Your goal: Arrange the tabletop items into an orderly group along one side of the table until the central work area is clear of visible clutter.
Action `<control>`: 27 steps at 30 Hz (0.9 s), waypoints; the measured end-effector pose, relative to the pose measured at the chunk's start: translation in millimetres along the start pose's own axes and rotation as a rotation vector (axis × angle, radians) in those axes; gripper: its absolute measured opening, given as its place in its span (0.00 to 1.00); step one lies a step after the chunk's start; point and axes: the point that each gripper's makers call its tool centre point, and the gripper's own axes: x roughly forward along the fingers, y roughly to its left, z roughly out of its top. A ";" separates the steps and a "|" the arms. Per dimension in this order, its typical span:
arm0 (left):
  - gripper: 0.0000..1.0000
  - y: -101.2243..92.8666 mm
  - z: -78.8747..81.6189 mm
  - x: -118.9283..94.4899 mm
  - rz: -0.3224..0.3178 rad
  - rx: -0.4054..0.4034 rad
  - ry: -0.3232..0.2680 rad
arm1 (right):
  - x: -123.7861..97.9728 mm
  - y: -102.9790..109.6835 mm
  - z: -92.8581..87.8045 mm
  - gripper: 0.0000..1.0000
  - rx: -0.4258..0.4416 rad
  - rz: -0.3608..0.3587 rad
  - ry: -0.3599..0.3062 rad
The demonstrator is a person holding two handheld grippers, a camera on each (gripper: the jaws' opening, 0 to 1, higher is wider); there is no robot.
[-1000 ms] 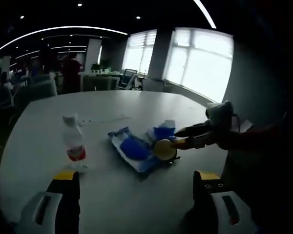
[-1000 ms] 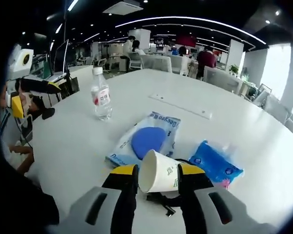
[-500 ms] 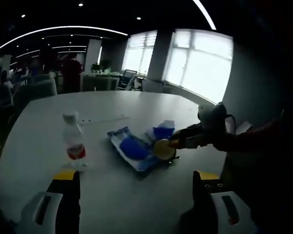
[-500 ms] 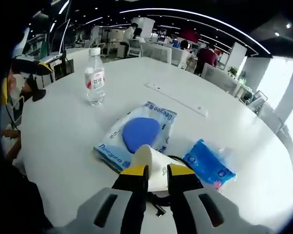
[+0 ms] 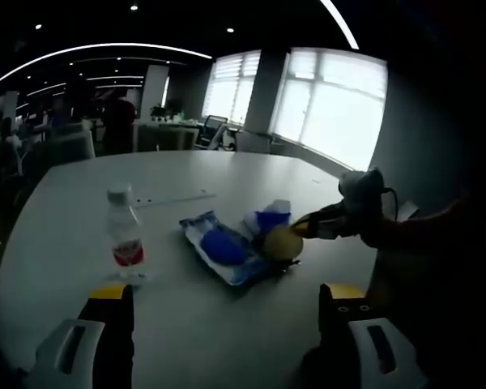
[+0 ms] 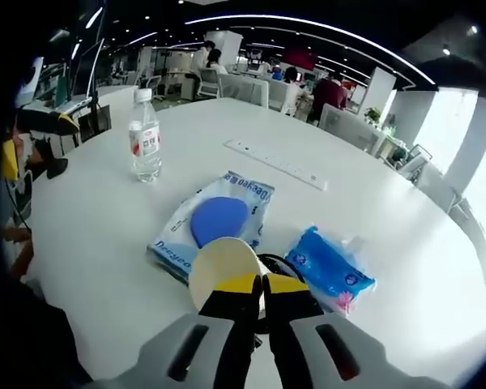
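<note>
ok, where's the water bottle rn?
Water bottle stands upright at the table's far left in the right gripper view, beyond the wipes pack, apart from it.

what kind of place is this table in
Most likely an open-plan office. The large white table stands among rows of desks with office chairs, people are at work in the background, long ceiling light strips curve overhead, and big windows with blinds line one side.
</note>
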 end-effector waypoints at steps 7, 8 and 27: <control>0.93 -1.6 3.1 -0.5 0.004 0.002 -0.010 | -9.1 -12.1 2.2 0.00 0.070 -0.013 -0.030; 0.93 -1.2 3.4 -0.6 0.005 0.002 -0.012 | -9.8 -15.8 2.9 0.00 0.089 -0.016 -0.038; 0.94 6.8 12.8 -4.0 0.027 -0.006 -0.037 | -19.2 -27.5 39.4 0.00 0.260 0.052 -0.108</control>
